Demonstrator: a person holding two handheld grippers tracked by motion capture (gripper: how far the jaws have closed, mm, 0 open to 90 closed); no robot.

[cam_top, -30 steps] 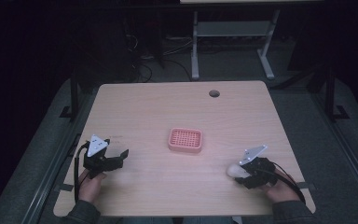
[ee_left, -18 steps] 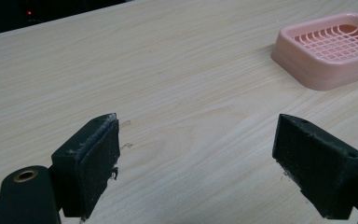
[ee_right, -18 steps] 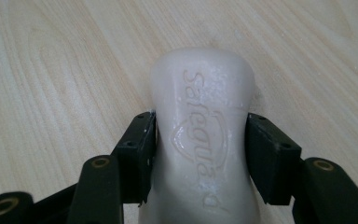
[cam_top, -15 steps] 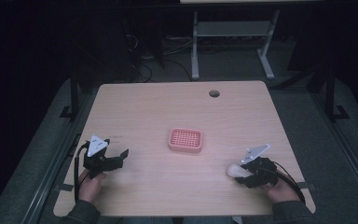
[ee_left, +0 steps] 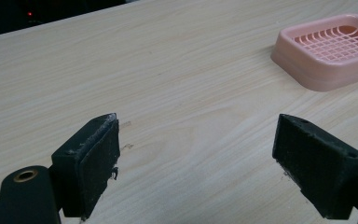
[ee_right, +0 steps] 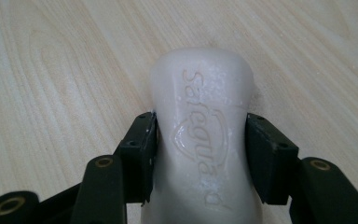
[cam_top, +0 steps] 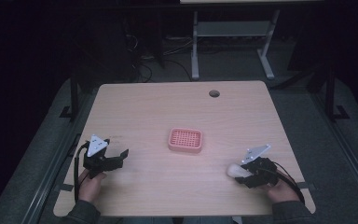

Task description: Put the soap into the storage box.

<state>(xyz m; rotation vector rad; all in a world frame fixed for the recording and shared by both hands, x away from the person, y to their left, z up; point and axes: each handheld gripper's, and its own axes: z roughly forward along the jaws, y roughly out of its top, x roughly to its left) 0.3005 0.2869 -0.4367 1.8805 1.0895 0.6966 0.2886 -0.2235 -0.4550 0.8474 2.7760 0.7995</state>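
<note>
A pink slotted soap dish (cam_top: 185, 141) sits mid-table; in the left gripper view the dish (ee_left: 331, 49) is at the upper right. A white bar of soap (ee_right: 205, 140), stamped with a brand name, is pinched at its waist between both jaws of my right gripper (ee_right: 200, 154). In the high view that soap (cam_top: 235, 170) pokes out of the right gripper (cam_top: 244, 173) near the table's front right. My left gripper (cam_top: 116, 158) rests at the front left, jaws wide apart and nothing between them; the left gripper (ee_left: 193, 163) faces bare wood.
The wooden table (cam_top: 158, 107) has a cable hole (cam_top: 214, 93) near its far edge. A metal frame stand (cam_top: 233, 32) is on the dark floor beyond the table. Rails run along both sides of the table.
The right gripper has shifted slightly toward the front right with the soap. The left gripper has stayed put.
</note>
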